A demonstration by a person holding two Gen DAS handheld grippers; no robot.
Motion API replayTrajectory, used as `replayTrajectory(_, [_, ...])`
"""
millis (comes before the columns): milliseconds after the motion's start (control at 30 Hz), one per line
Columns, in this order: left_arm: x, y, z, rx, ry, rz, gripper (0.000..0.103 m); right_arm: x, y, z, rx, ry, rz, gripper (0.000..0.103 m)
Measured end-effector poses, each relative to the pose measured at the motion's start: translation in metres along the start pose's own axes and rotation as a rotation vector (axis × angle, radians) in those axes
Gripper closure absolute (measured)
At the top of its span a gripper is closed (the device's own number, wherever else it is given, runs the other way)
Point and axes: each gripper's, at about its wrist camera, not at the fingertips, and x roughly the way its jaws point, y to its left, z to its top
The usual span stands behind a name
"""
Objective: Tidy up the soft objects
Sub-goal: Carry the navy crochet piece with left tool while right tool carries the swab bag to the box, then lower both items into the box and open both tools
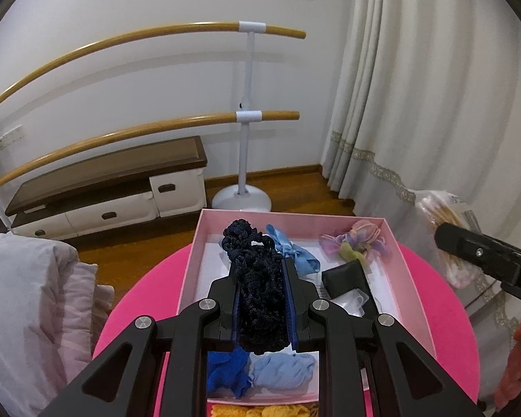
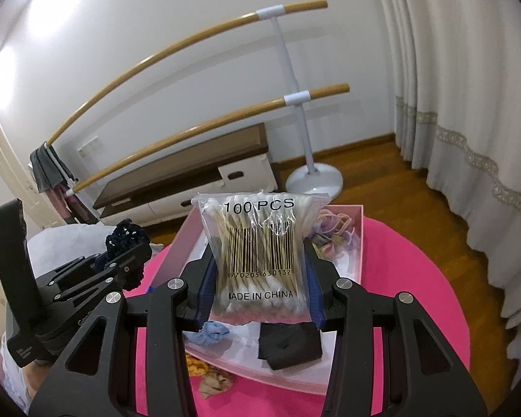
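Scrunchie (image 1: 257, 288), dark navy and crinkled, is clamped between the left gripper's (image 1: 260, 299) jaws, held above the pink box (image 1: 205, 229) on the round pink tabletop (image 1: 444, 299). The right gripper's (image 2: 260, 278) jaws are closed on a swab bag (image 2: 260, 239), also above the box. Inside the box lie a blue ribbon (image 1: 288, 250), a pastel scrunchie (image 1: 357, 239), a black pouch (image 1: 344, 278) and blue cloths (image 1: 260, 373). A yellow scrunchie (image 1: 260, 410) lies just outside the box's near wall. Risks, as I judge them: the scrunchie's loose loops may snag on the jaws at release and drag out; the slick bag could slip and land beyond the box; both grippers crowd the box and may collide.
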Motion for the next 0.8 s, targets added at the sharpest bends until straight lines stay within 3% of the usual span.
replayTrajectory(500, [0.05,-0.005,0.005,0.006,0.076,-0.002,0.081,0.04,-0.011,0.001,0.022,0.08,-0.016,0.062])
replayTrajectory(567, [0.062,-0.007,0.004,0.006,0.1,0.005,0.076,0.05,-0.016,-0.004,0.037,0.105,-0.018,0.062])
replayTrajectory(667, [0.072,-0.011,0.004,0.019,0.114,0.007,0.055,0.062,-0.023,-0.012,0.061,0.135,-0.011,0.059])
replayTrajectory(767, [0.076,-0.014,0.003,0.045,0.105,0.014,0.048,0.067,-0.032,-0.018,0.089,0.143,-0.006,0.051])
replayTrajectory(800, [0.075,-0.014,0.004,0.05,0.099,0.018,0.038,0.067,-0.035,-0.02,0.098,0.141,-0.005,0.046])
